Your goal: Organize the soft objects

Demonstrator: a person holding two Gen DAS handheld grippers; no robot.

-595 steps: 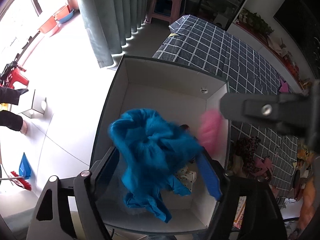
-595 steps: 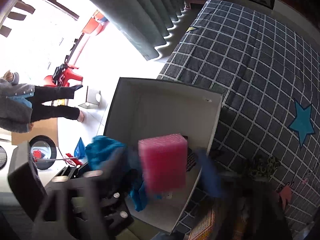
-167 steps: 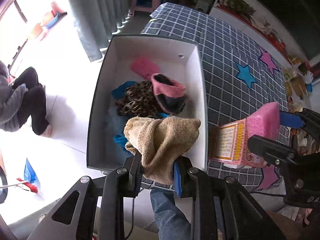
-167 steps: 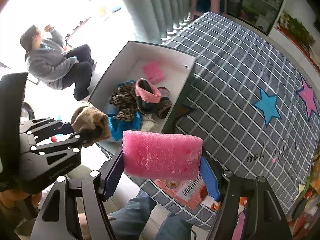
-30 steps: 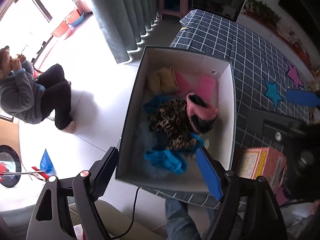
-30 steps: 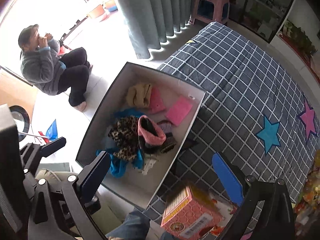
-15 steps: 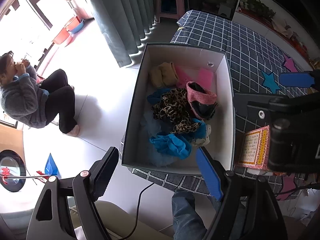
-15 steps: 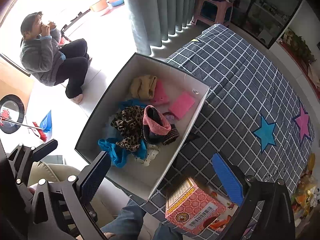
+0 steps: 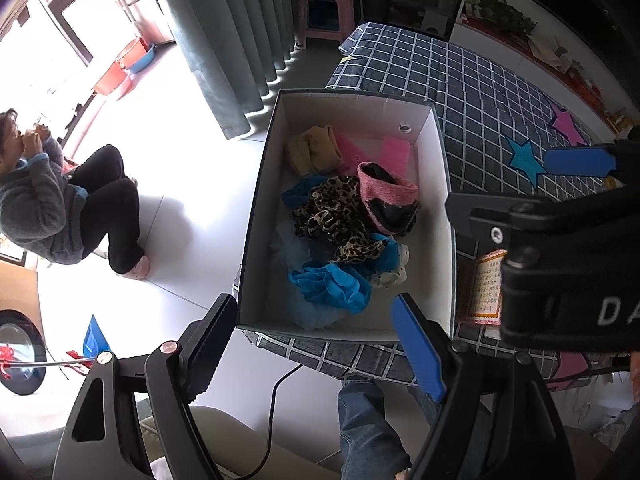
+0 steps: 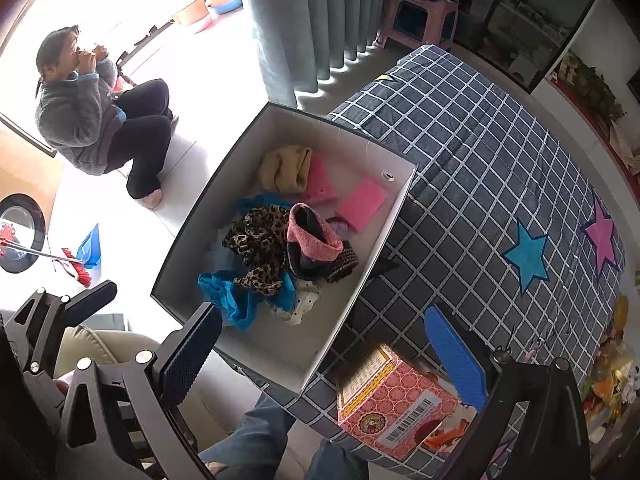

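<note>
Checked cloth (image 9: 472, 80) covers the desk; white floor and grey curtain lie beyond its left edge.

Left wrist view: left gripper (image 9: 316, 344) empty, jaws spread wide, hovering above the near wall of the open box (image 9: 256, 216). Box runs lengthwise straight away from the jaws. Contents, far to near: tan knit (image 9: 310, 150) in the far left corner, two pink sponges (image 9: 394, 154) beside it, pink-rimmed dark slipper (image 9: 386, 196) at mid right, leopard cloth (image 9: 332, 216) at centre, blue cloth (image 9: 332, 286) nearest the jaws. Right gripper body crosses the right edge of the view.

Right wrist view: right gripper (image 10: 320, 344) also empty, jaws spread. Box lies ahead and left of it; a patterned carton (image 10: 396, 404) stands on the cloth just outside the box's near right corner, under the right jaw.

Judgement: every soft item in view already sits in the box; none visible loose on the cloth. Left gripper is nearer the contents. Carton looks rigid, probably not a task item.
</note>
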